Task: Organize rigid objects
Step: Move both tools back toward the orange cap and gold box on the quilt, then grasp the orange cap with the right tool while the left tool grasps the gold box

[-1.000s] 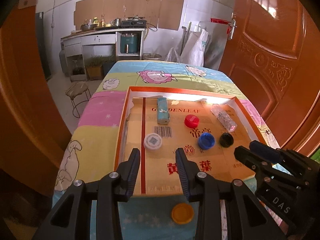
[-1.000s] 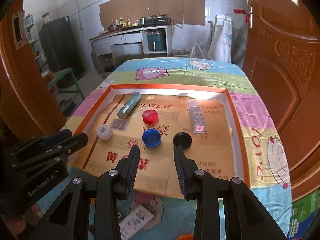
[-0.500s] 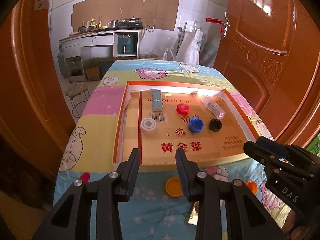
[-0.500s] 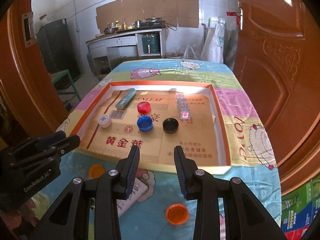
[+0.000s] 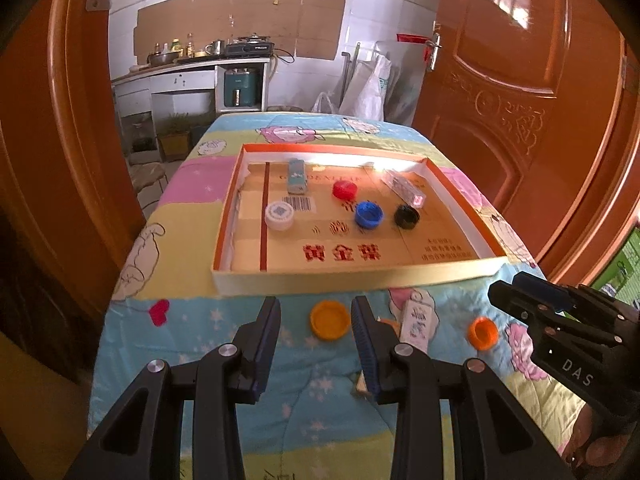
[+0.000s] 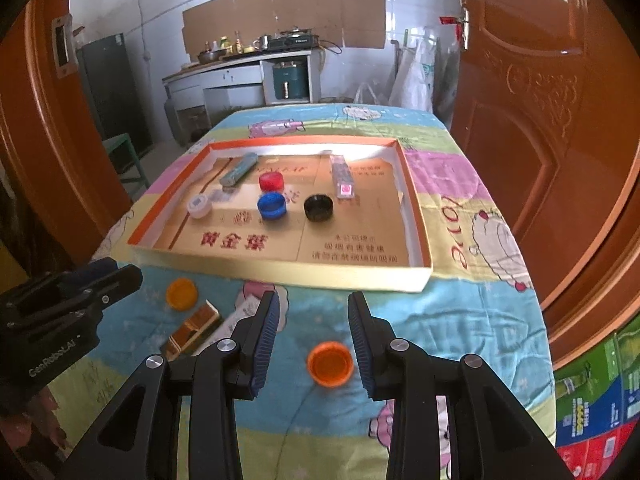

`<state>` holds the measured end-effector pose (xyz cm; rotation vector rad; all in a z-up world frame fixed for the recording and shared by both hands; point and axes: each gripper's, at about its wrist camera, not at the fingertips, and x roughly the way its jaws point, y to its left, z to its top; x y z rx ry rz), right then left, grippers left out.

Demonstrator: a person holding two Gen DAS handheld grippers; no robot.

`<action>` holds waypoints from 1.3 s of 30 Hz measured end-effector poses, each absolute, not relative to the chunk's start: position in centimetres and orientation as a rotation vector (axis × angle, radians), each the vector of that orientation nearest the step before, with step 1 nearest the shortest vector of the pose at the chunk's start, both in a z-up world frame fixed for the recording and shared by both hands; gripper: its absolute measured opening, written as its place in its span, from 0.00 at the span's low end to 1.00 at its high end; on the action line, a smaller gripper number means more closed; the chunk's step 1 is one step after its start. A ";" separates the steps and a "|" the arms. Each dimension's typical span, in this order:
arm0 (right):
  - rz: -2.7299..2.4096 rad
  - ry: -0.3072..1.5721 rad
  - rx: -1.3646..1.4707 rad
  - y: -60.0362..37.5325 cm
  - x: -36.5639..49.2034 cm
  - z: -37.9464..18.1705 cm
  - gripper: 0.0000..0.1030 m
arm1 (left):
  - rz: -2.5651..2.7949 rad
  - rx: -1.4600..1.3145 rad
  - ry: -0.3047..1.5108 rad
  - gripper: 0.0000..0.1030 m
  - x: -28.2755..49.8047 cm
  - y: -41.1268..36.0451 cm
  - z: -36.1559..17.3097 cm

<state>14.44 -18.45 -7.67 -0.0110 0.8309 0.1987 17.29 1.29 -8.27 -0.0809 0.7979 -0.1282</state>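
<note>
While both claws are hanging over the near end of the table, the left claw (image 5: 315, 320) is standing partly open and gripping nothing. A yellow cap (image 5: 330, 319) is lying on the cloth (image 5: 192, 320) between its tips, and it is not clear if they are touching it. The right claw (image 6: 311, 316) is also partly open and empty, with an orange cap (image 6: 330, 363) lying under it. A small white box (image 5: 416, 322) and a gold box (image 6: 192, 330) are lying near the caps. Farther off, a flat tray (image 5: 360, 276) is sitting on the cloth. It is holding red (image 5: 345, 189), blue (image 5: 369, 214), black (image 5: 407, 216) and white (image 5: 279, 216) caps, a teal box (image 5: 297, 175) and a clear box (image 5: 404, 189). Orange doors (image 5: 520, 100) are standing at both sides, and a kitchen counter (image 5: 192, 68) is showing at the back.
</note>
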 end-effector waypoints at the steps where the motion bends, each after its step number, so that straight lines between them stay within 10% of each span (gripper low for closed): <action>1: 0.197 0.836 -0.011 -18.5 14.2 -7.9 0.36 | -0.131 -0.080 0.799 0.36 17.1 1.2 -8.4; 39: 0.173 0.927 0.008 -20.0 12.8 -12.1 0.36 | -0.260 -0.031 0.869 0.36 16.9 -1.7 -12.8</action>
